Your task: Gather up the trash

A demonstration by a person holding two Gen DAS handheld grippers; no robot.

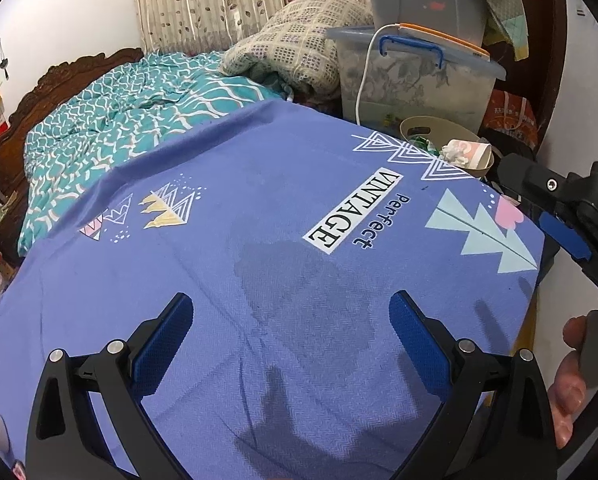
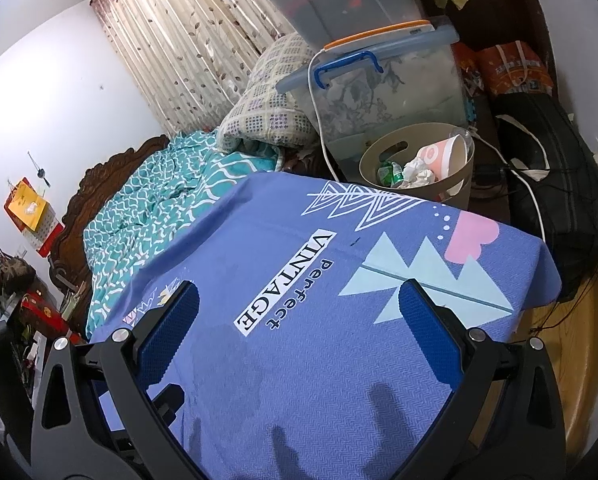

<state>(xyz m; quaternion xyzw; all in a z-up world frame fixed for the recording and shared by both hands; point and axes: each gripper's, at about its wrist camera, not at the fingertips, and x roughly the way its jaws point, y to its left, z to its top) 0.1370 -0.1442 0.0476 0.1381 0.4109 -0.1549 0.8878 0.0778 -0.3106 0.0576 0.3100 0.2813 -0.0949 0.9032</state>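
A beige waste bin point(image 2: 455, 184) stands just past the far edge of the blue-clothed table point(image 2: 319, 320). In it lie a paper cup point(image 2: 439, 152), crumpled tissue point(image 2: 417, 174) and a green bottle point(image 2: 389, 172). The left wrist view shows the same bin point(image 1: 423, 124) with the cup point(image 1: 473, 152) and tissue point(image 1: 455, 154) at the table's far right corner. My left gripper point(image 1: 291, 308) hovers open over the cloth with nothing between its fingers. My right gripper point(image 2: 299, 300) is likewise open and holds nothing; it also appears at the right edge point(image 1: 555, 216) of the left wrist view.
A clear storage box with blue handles point(image 2: 379, 96) and a white cable sits behind the bin, another box stacked on it. A bed with teal bedding point(image 1: 119, 120) lies left of the table. A black bag point(image 2: 555, 200) and wooden floor are at right.
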